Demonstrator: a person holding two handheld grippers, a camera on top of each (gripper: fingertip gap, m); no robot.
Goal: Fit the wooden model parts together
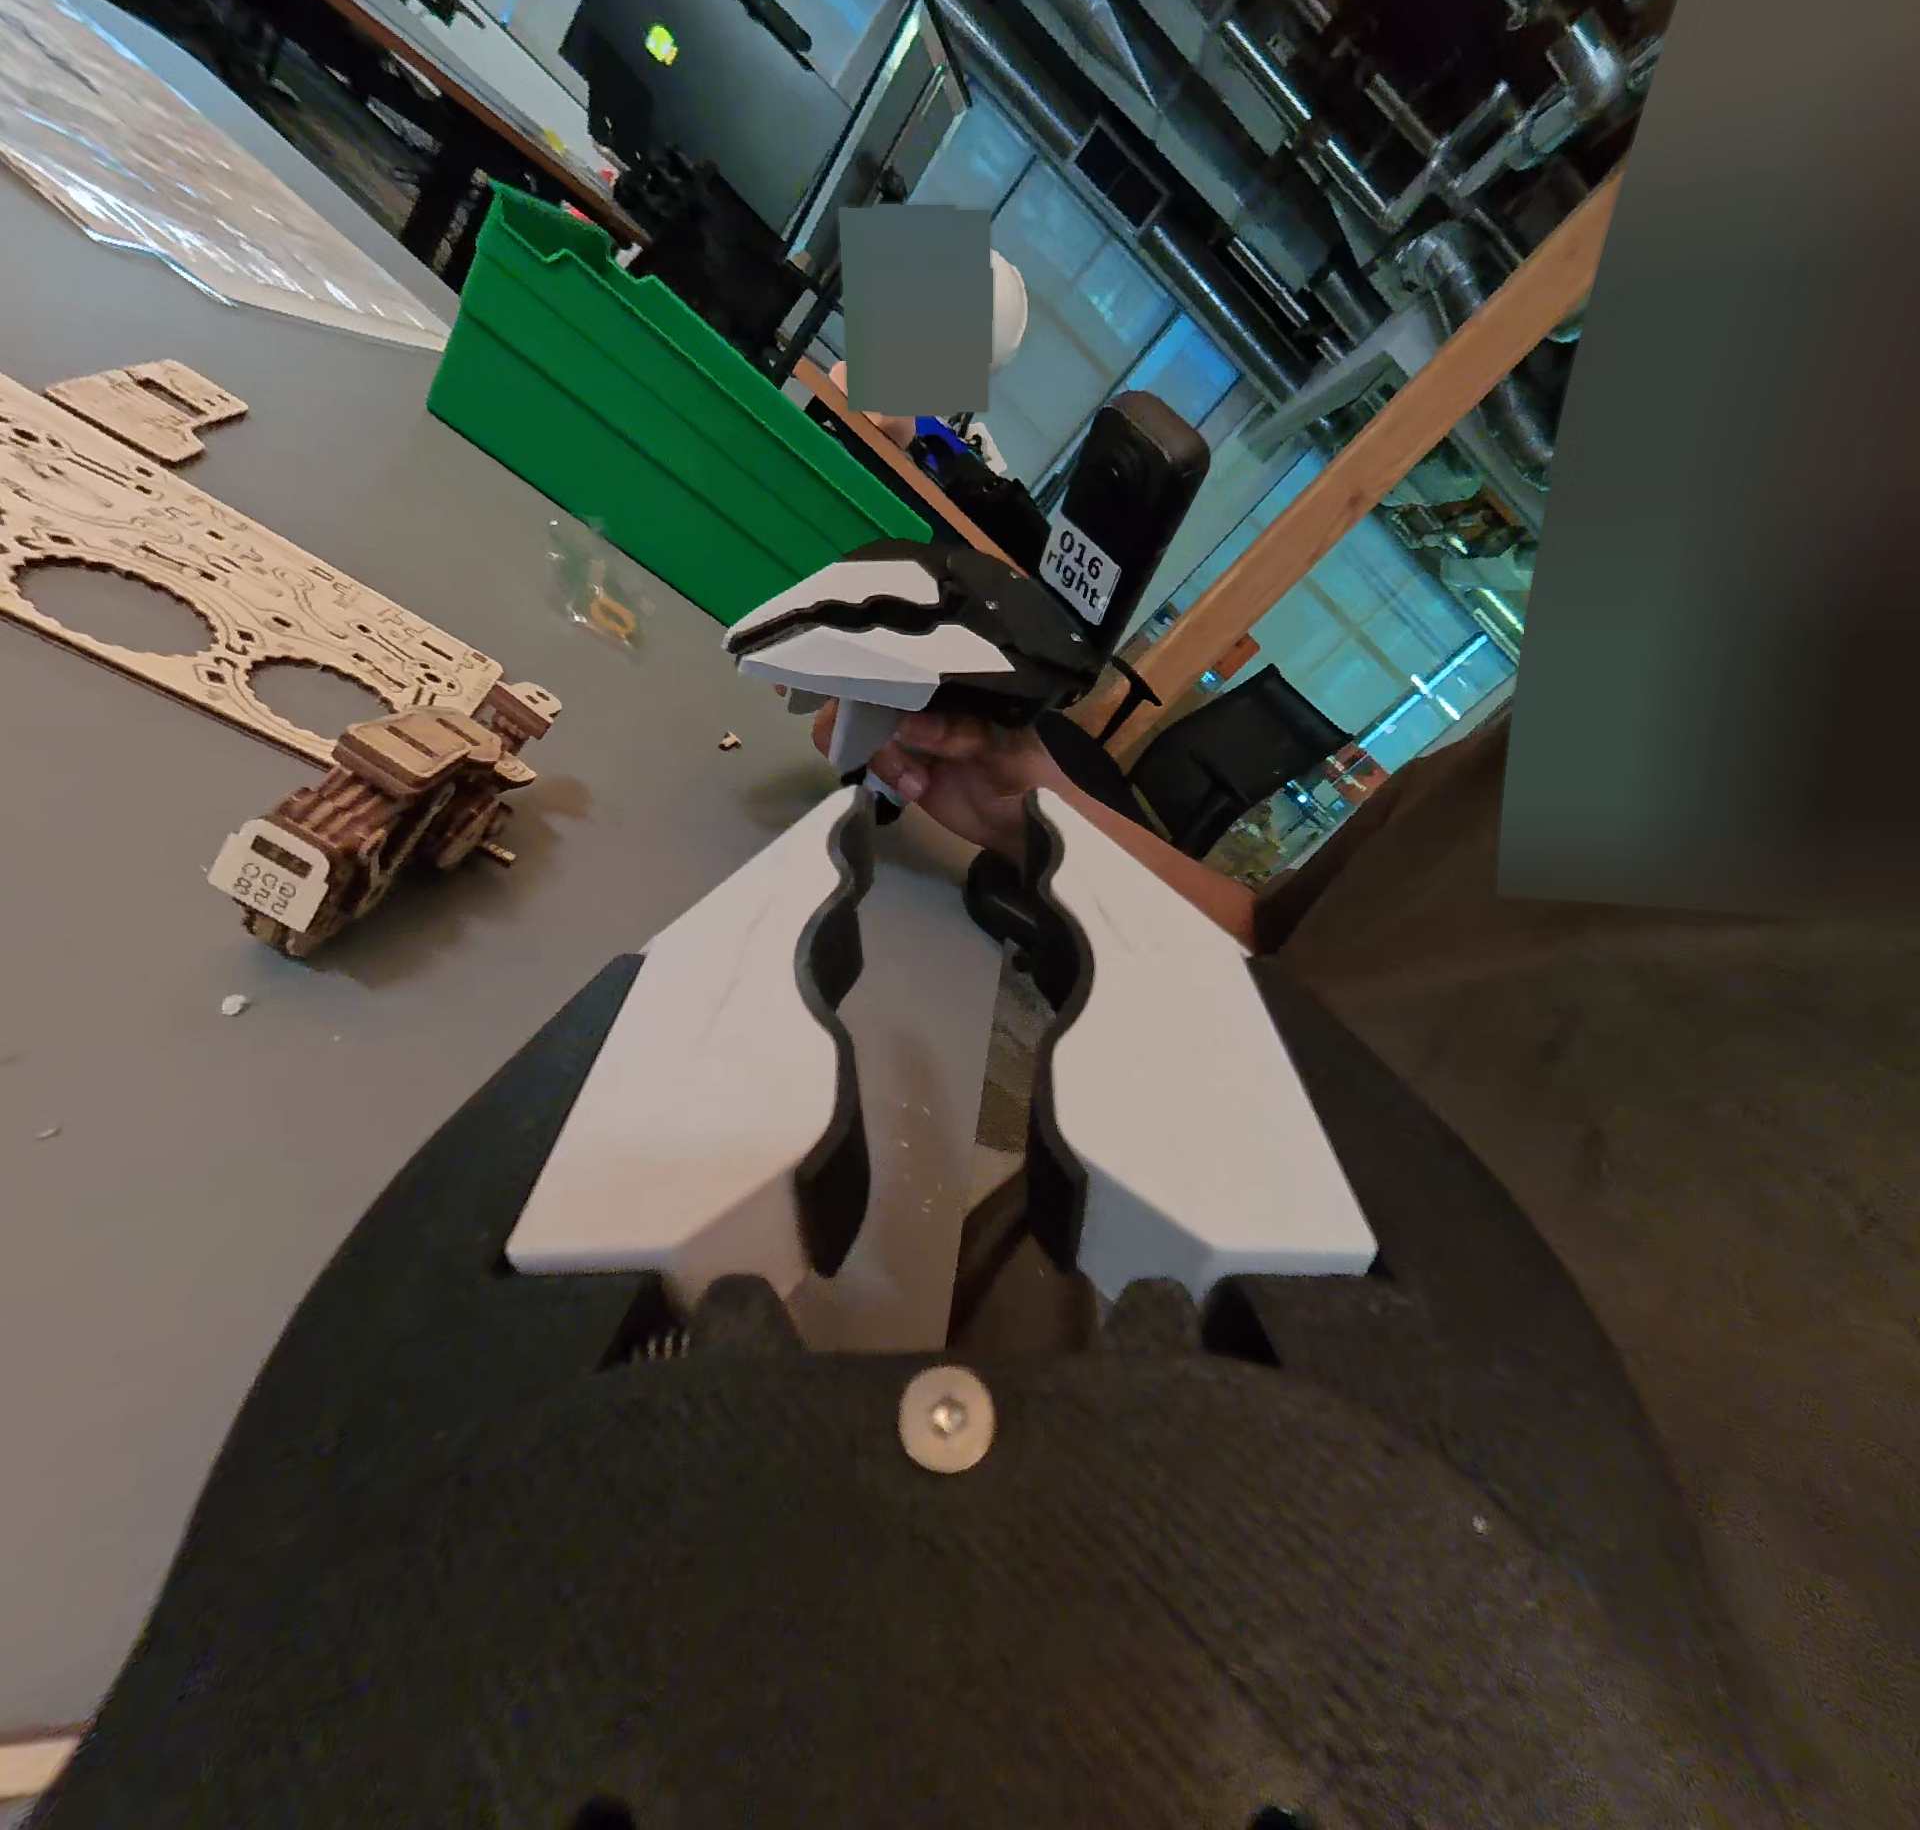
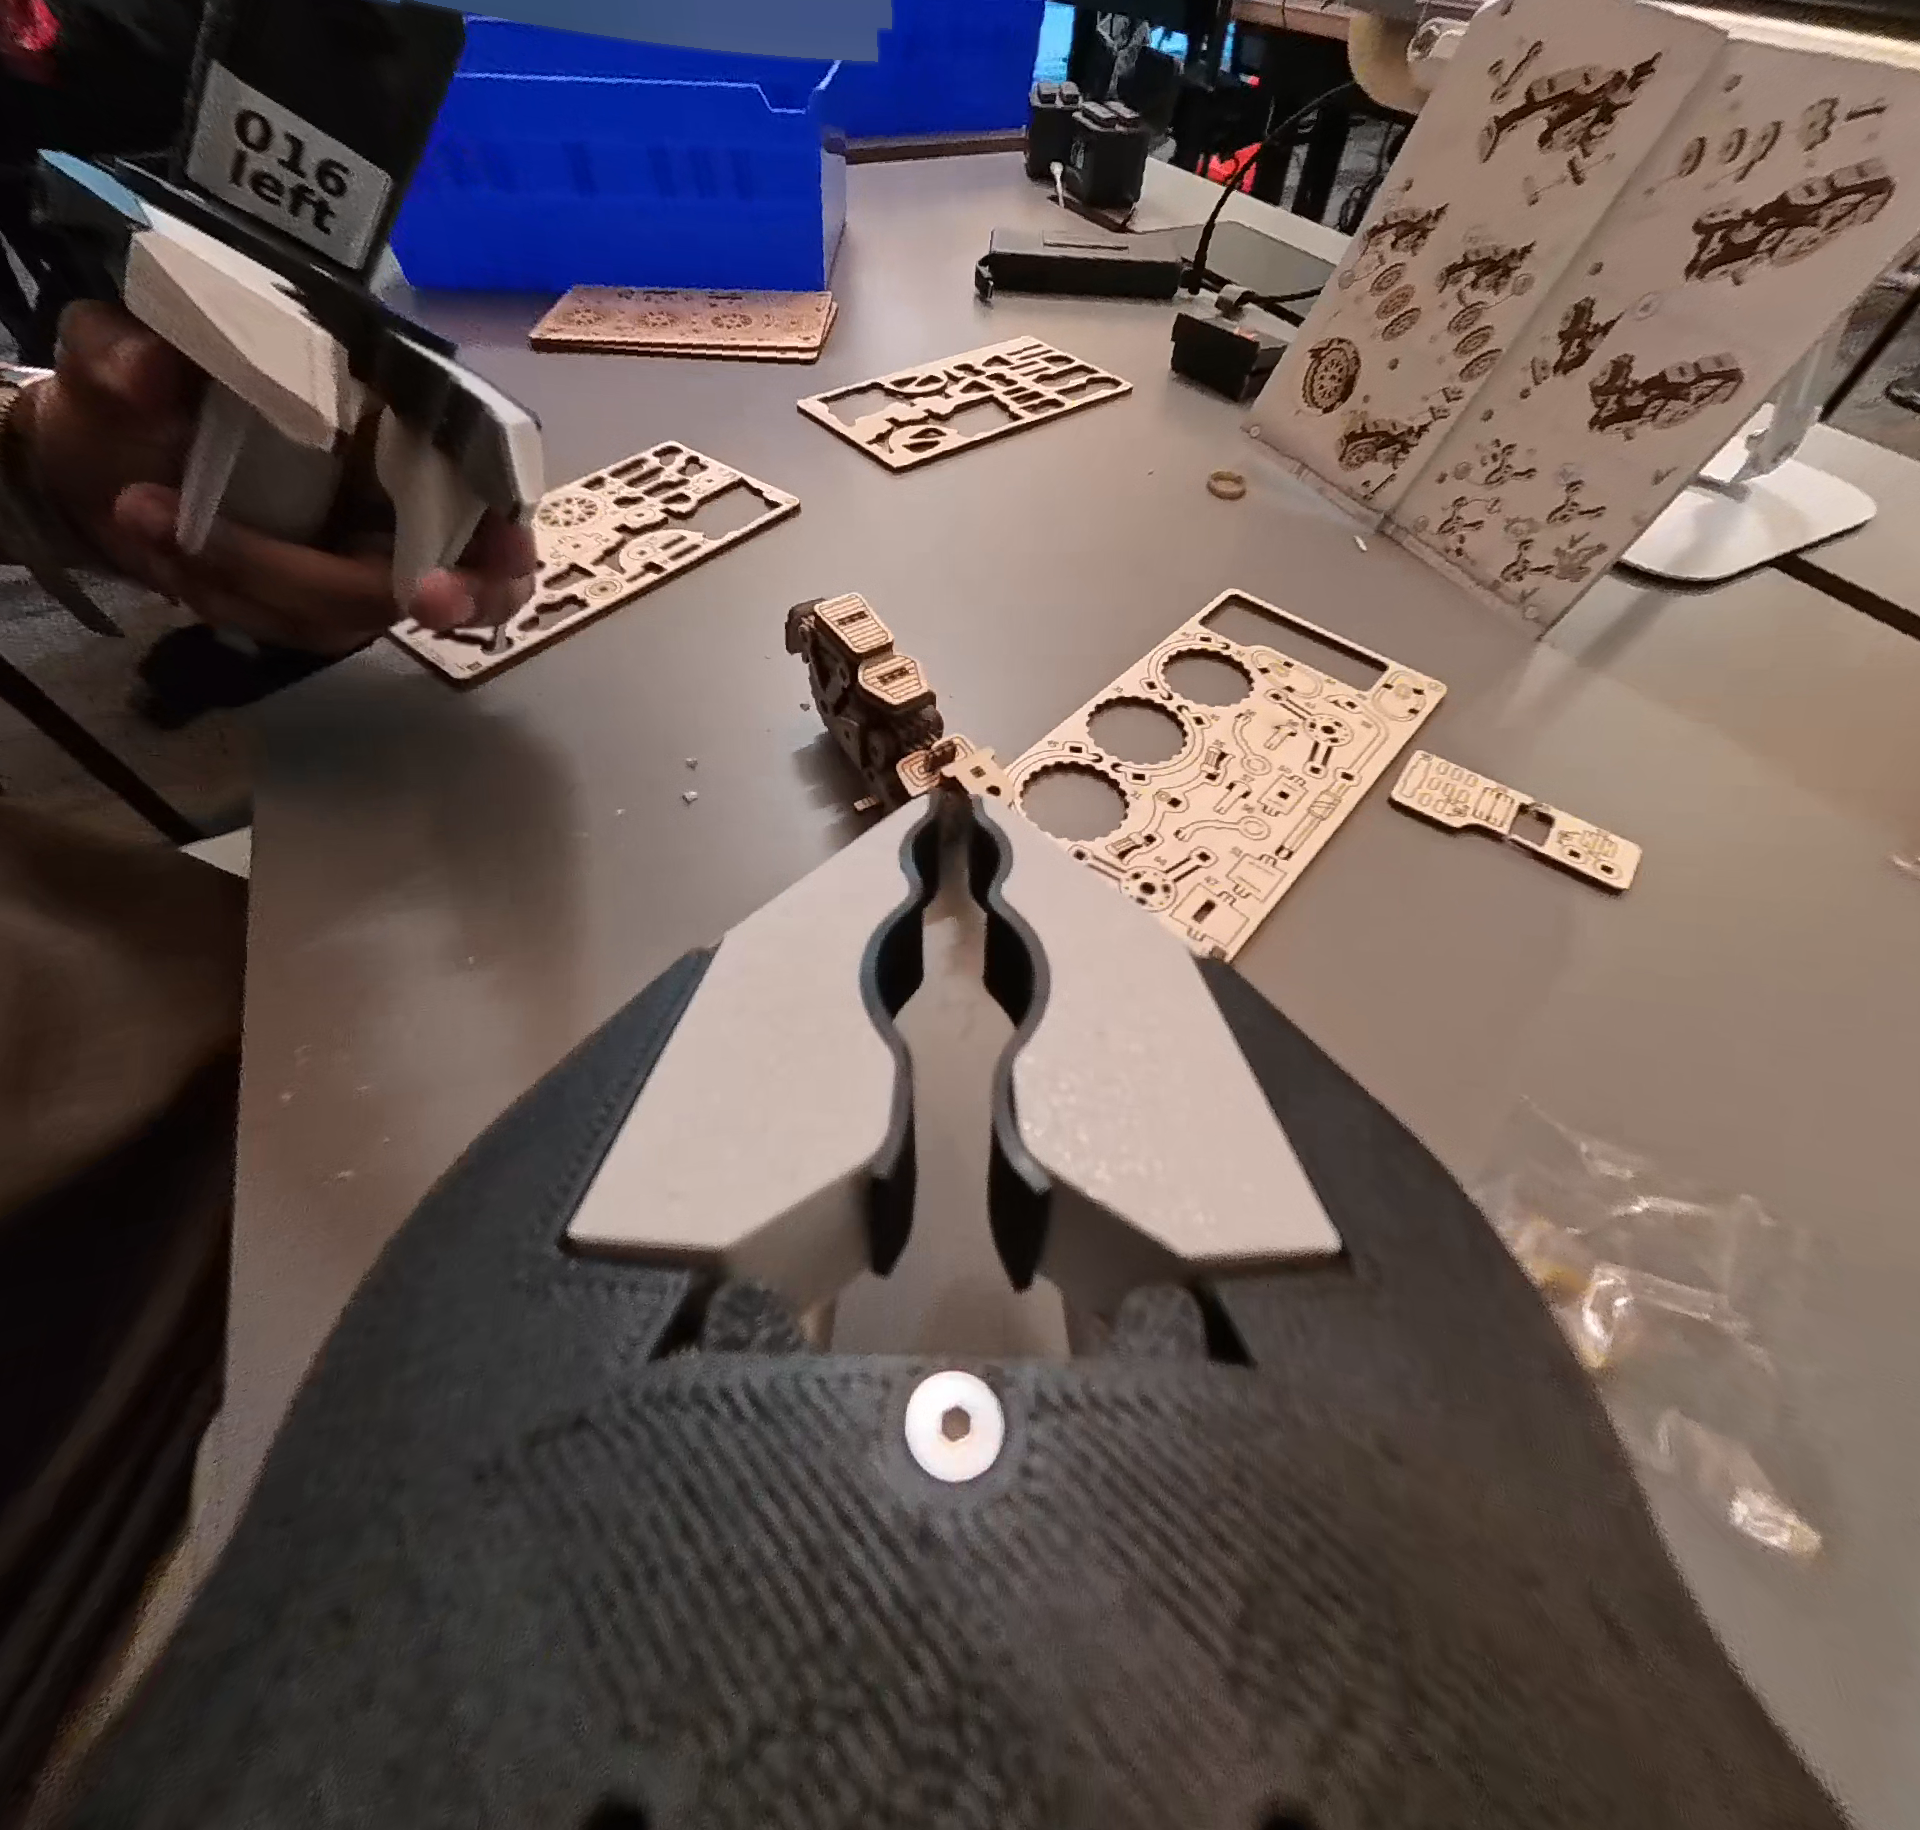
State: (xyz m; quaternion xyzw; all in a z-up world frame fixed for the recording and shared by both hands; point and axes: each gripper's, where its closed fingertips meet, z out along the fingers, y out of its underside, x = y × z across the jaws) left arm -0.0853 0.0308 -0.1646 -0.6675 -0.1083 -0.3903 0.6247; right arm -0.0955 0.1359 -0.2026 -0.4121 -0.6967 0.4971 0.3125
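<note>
**Model dead ahead of my right tongs**

Table (image 2: 1455, 1053) first: grey, broad, and littered with flat wooden sheets. The nearest punched sheet (image 2: 1226, 772) lay just to the right of where my right gripper (image 2: 948, 809) pointed, its three round cut-outs already empty.

Next down in size, the half-built wooden model (image 2: 862, 700) sat on the table beside that sheet's near corner. From my right tongs it lay straight ahead, its long axis running away from the tips and leaning a little to the left. A small tan tab (image 2: 956, 770) at its near end faced me, though I could not tell whether it was seated or merely resting there.

My right tongs were pinched nearly closed, with only a thin slit between the tips, and I saw nothing held in them. My left gripper (image 1: 948, 804) stood clearly open and empty, raised off the table, with the model well off to its left.

I judged the right the better placed: it was lined up on the model's end, so a forward-and-down reach would meet the tab first.
</note>
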